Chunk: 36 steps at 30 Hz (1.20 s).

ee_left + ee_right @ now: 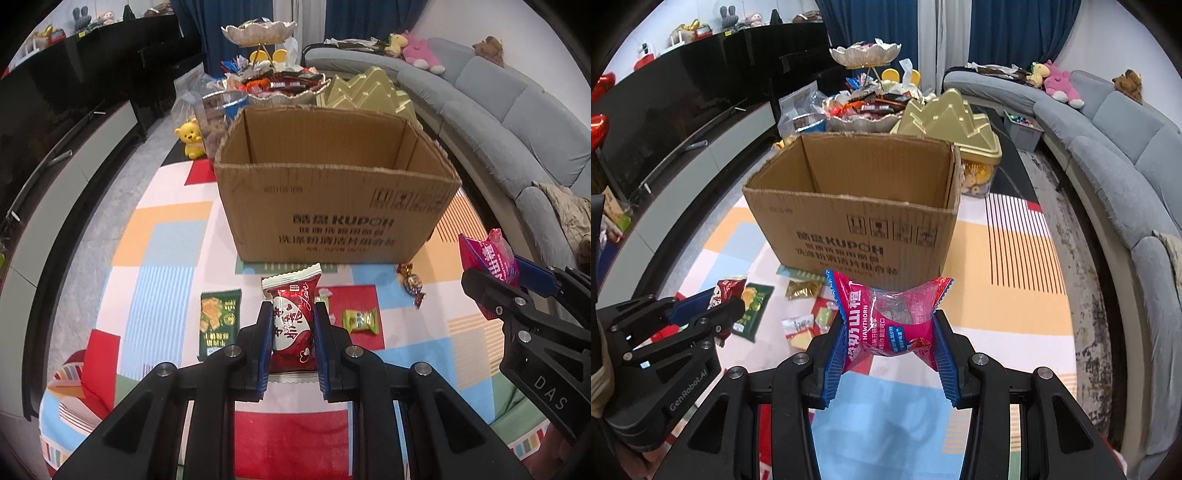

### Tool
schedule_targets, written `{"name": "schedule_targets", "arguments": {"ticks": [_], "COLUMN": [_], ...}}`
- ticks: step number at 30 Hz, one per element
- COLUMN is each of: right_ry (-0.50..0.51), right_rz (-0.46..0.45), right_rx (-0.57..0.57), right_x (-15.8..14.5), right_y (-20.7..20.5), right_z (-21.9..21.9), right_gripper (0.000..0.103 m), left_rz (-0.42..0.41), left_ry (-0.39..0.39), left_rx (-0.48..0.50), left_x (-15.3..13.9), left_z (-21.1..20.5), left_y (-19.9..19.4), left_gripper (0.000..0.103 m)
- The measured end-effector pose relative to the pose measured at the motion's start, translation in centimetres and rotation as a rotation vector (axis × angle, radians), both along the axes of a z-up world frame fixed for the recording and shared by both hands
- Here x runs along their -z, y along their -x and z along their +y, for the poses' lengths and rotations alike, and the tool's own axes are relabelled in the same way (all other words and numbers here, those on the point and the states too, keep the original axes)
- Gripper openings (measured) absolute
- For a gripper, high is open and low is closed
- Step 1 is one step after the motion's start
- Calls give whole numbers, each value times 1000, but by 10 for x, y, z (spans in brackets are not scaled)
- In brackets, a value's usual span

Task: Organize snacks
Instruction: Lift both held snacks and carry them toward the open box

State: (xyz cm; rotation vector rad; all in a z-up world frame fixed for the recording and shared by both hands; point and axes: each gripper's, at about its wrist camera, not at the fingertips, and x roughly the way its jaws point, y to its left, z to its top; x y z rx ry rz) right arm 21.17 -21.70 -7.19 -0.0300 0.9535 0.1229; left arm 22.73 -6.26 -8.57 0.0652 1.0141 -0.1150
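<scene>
An open cardboard box (332,206) stands on the patchwork cloth ahead; it also shows in the right wrist view (857,229). My left gripper (294,325) is shut on a dark red snack packet (293,321) and holds it in front of the box. My right gripper (888,332) is shut on a pink hawthorn packet (890,317), held above the cloth before the box. The pink packet (489,254) also shows at the right of the left wrist view. Loose snacks lie on the cloth: a green packet (218,321), a small green candy (360,320), a wrapped candy (412,286).
A tiered dish of snacks (277,85) and a gold tin (365,92) stand behind the box. A yellow bear toy (190,138) sits at back left. A grey sofa (517,122) runs along the right; a dark TV cabinet (74,140) along the left.
</scene>
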Motion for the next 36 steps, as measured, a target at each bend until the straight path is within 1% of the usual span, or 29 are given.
{"name": "schedule_targets", "arguments": {"ticks": [16,21,36], "right_ry": [-4,-4,6], "right_rz": [-82,-100,-126], "right_rx": [-8,-8,4], "right_x": [-39,-47,-58], "right_y": [-30,-38,-77], "right_z": [6,7,10], "right_gripper": [45,45,45], "left_rz": [-58,-64,-84], "left_ry": [14,19,23], "left_rx": [10,11,22], "left_x": [-41,-48,-62], "left_z": [2,3,2], "left_y": [-41,-56,-105], "left_gripper": [21,21,21]}}
